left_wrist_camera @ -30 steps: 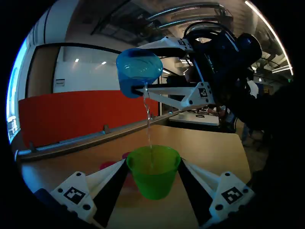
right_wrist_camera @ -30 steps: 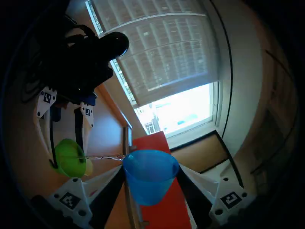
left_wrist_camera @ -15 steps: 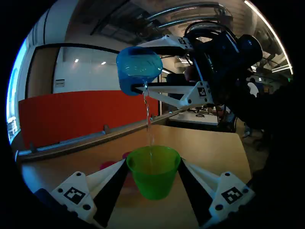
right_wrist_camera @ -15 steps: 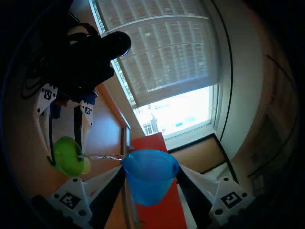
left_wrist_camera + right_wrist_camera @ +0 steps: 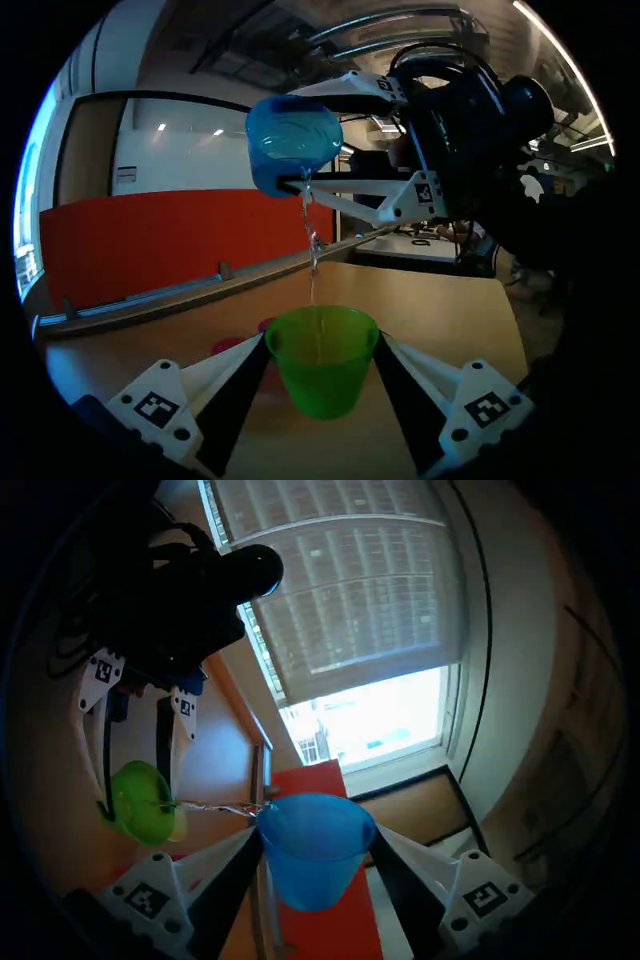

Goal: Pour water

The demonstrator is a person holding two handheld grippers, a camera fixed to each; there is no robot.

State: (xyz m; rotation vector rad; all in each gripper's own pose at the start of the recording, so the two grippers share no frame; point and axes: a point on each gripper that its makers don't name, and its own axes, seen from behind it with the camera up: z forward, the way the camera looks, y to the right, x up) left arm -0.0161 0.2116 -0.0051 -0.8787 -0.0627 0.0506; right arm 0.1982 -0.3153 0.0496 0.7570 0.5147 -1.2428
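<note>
Left gripper view, entry one: green cup (image 5: pixel 322 364), upright, pinched on both sides by the fingers of the left gripper (image 5: pixel 320 352), over the near part of the tabletop (image 5: pixel 448 308). Whether its base rests there cannot be told.

Entry two: blue cup (image 5: pixel 292 148), tipped on its side, clamped between both fingers of the right gripper (image 5: pixel 286 144), high above the green cup.

Entry three: water (image 5: pixel 310 248), one thin stream from the blue cup's lowest lip, falling into the green cup's mouth near its middle.

Right gripper view: the same stream joins both cups.

Handling note: pouring appears to be under way. Hold the green cup level and centred under the stream. Deepen the blue cup's tilt slowly, since the long drop means a small drift could wet the tabletop. Fill level unreadable.
</note>
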